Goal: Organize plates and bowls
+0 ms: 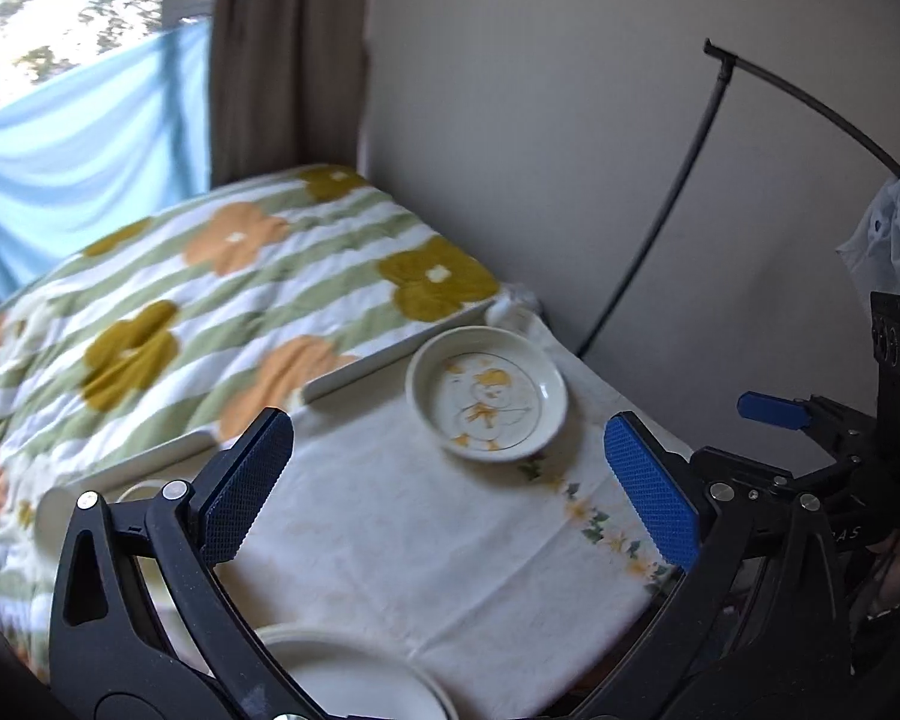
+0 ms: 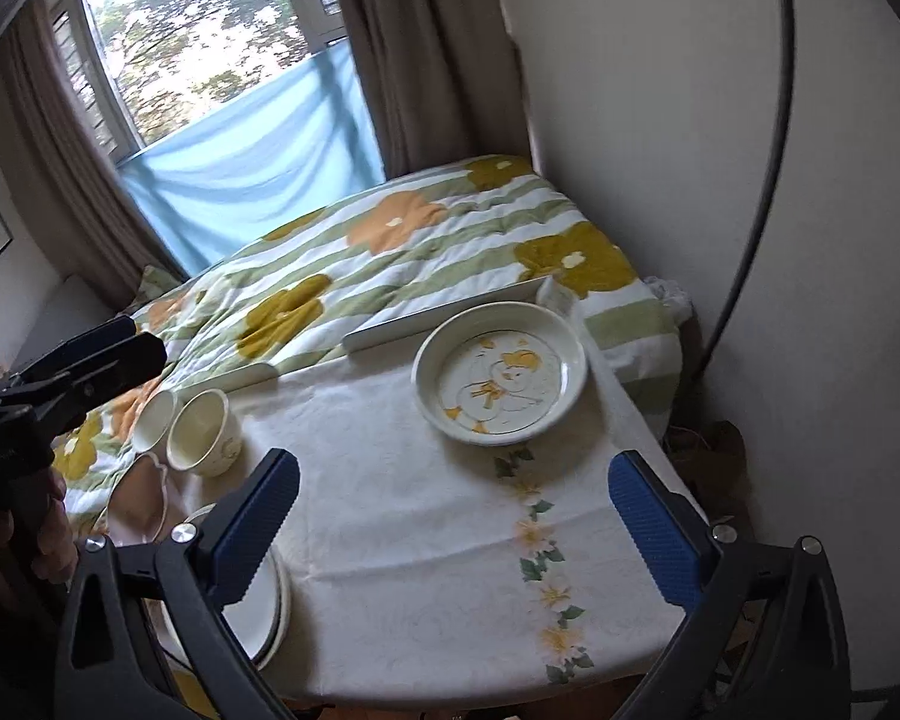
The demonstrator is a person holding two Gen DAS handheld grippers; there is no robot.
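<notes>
Here the shallow dish (image 2: 500, 374) with its orange figure print sits on the cloth-covered surface (image 2: 402, 528), well ahead of the right gripper (image 2: 453, 517) and a little toward its right finger; in the left wrist view the same dish (image 1: 487, 399) lies ahead of the left gripper (image 1: 450, 483), again nearer the right finger. Both pairs of fingers are spread wide and released, with only bare cloth between them. Beyond the right gripper's left finger stand two cream cups (image 2: 205, 433) side by side, and under that finger lies a stack of white plates (image 2: 258, 606). A white plate rim (image 1: 354, 678) shows close beneath the left gripper. Behind the surface spreads a flowered quilt on the bed (image 2: 390, 264).
</notes>
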